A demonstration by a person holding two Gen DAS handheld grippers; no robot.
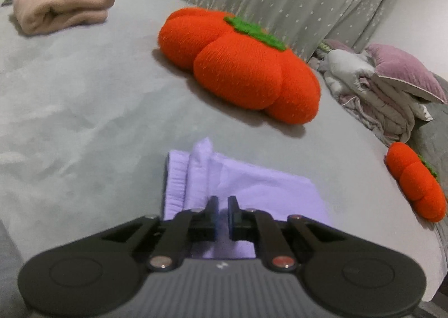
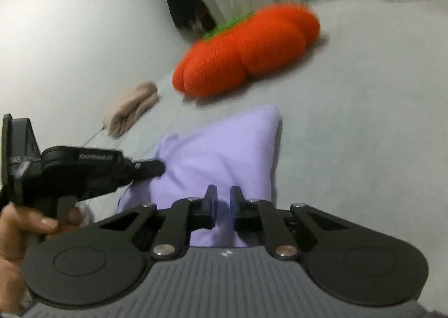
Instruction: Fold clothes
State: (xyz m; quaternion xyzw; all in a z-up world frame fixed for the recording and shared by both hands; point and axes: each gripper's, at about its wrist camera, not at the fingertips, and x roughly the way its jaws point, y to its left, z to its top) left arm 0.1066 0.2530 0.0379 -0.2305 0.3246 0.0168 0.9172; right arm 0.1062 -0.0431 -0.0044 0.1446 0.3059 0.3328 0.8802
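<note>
A lilac garment (image 1: 252,189) lies partly folded on the grey bed (image 1: 84,99); it also shows in the right wrist view (image 2: 224,150). My left gripper (image 1: 223,203) has its fingers nearly closed, pinching the cloth's near edge. In the right wrist view the left gripper (image 2: 156,168) comes in from the left with its tip on the cloth's left side. My right gripper (image 2: 223,194) is nearly closed on the cloth's near edge.
A big orange pumpkin cushion (image 1: 240,63) lies beyond the garment, also in the right wrist view (image 2: 246,49). A smaller one (image 1: 417,180) sits at the right edge. A folded beige garment (image 1: 61,10) lies far left. Piled quilts and pillows (image 1: 386,85) at right.
</note>
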